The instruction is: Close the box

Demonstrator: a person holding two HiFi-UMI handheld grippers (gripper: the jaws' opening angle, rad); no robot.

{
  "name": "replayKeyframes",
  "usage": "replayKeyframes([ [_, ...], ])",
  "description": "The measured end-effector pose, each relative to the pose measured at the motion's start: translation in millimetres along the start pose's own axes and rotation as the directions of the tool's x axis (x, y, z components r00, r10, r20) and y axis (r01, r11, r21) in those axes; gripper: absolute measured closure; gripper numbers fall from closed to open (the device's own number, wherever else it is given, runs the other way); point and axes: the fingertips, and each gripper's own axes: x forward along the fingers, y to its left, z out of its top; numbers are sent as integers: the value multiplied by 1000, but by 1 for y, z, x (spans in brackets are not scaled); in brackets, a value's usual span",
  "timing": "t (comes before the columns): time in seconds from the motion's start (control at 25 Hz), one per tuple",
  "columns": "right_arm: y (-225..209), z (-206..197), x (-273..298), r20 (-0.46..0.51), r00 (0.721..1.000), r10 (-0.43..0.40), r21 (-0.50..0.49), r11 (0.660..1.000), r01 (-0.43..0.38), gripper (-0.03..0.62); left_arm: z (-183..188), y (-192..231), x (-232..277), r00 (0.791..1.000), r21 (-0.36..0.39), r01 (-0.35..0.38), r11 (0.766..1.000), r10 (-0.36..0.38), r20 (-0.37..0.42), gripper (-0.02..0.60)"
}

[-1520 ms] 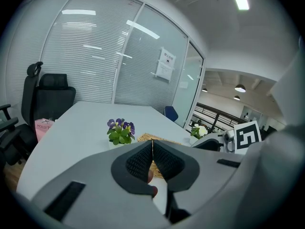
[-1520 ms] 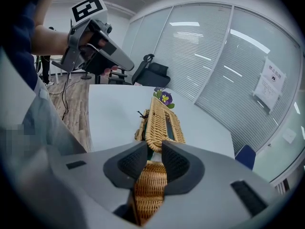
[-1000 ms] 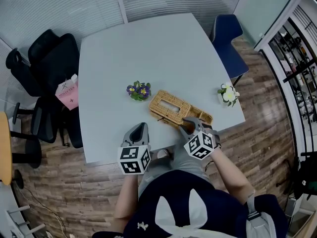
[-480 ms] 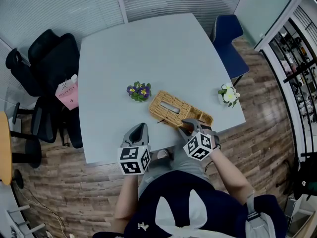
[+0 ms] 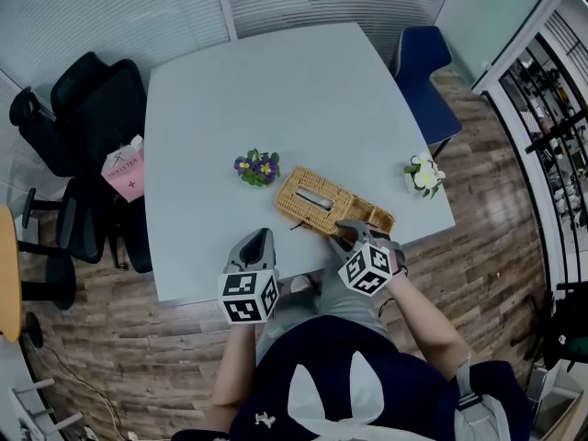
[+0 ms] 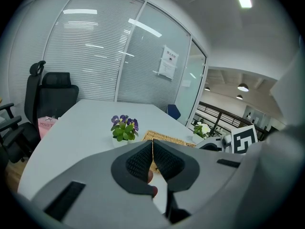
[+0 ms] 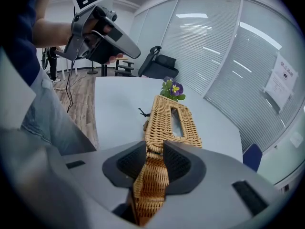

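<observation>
- the right hand-held gripper (image 7: 155, 149) is clamping the near wicker edge of the lid (image 7: 174, 120), with its pads pressing on it from both sides.
- the left hand-held gripper (image 6: 152, 146) is hovering beside it at the near counter edge, jaws together on nothing, apart from the box.
- the box (image 5: 322, 202) is lying on the counter (image 5: 276, 81) close to the near edge, slot facing up, between the purple flowers (image 5: 258, 166) and the white flowers (image 5: 423, 175).
- the step in hand, as i am judging it, is bringing the lid down shut; its gripped end seems to be sitting a little raised, not seated.
- the next move is calling for easing that end down flat, lining the rims up, and only then letting go; the left hand-held gripper could be steadying the far end so the light box is not sliding.
- black chairs (image 5: 92, 90) are standing beyond the counter's far left side.
</observation>
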Motion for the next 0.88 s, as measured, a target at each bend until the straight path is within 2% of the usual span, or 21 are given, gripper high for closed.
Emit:
replayKeyframes([
  [0.32, 1, -1, 0, -4, 1000, 0, 32, 999, 0, 477, -3, -4, 2, 1000, 4, 9, 1000, -9, -4, 558],
  [0.4, 2, -2, 0, 2, 1000, 16, 75, 997, -16, 474, -2, -5, 1, 1000, 5, 11, 1000, -11, -4, 558],
  [0.52, 7, -1, -1, 22, 998, 50, 160, 986, -53, 425, -3, -6, 1, 1000, 6, 14, 1000, -14, -4, 557],
  [0.88, 5, 13, -14, 96, 995, 33, 275, 960, -58, 437, 0, -11, 0, 1000, 17, 21, 1000, -21, 1, 558],
])
